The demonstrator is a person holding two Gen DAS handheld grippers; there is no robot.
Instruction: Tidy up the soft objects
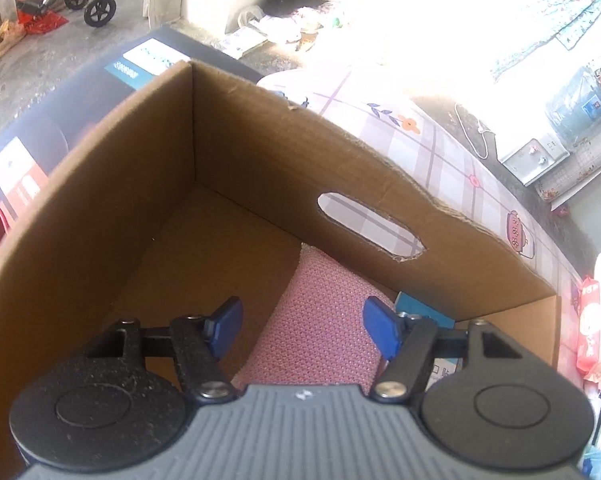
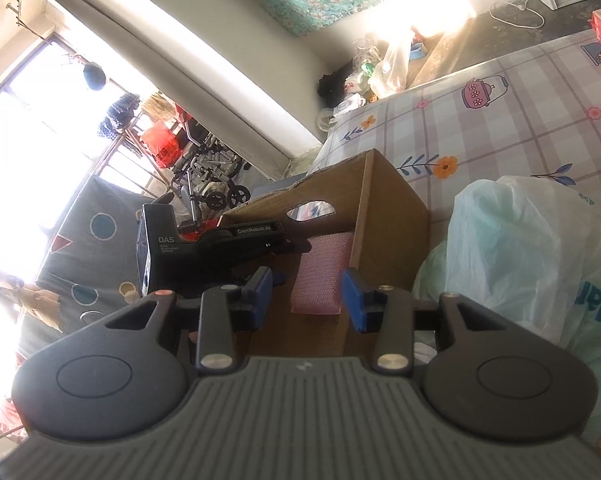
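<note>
The left gripper (image 1: 302, 330) is inside the open cardboard box (image 1: 100, 216), and its two blue fingertips (image 1: 226, 322) stand wide apart with nothing held between them. Under the gap between them lies a pink knitted cloth (image 1: 320, 328), on the brown floor of the box. It reaches from the gripper's body up to the wall that has the oval handle hole (image 1: 370, 226). It looks folded or rolled, but I cannot tell which. The fingertips do not close on the cloth; whether they touch it is not clear. Just beside the cloth, at its right side, a blue and white packet (image 1: 424, 316) is partly visible in the box.

The box stands on a table with a checked tablecloth (image 1: 440, 148) that has flowers and teapots printed on it. Outside the box, on the right, a red and pink pack of wipes (image 1: 594, 328) lies on the cloth.

The right gripper (image 2: 307, 298) is outside the box, near its corner, and its blue fingertips (image 2: 354, 300) are also apart and hold nothing. From this view the left gripper (image 2: 220, 246) reaches into the box (image 2: 388, 212), and the pink cloth (image 2: 322, 276) rests against the inner wall. A pale green plastic bag (image 2: 520, 256) sits just beside the box on the right.
</note>
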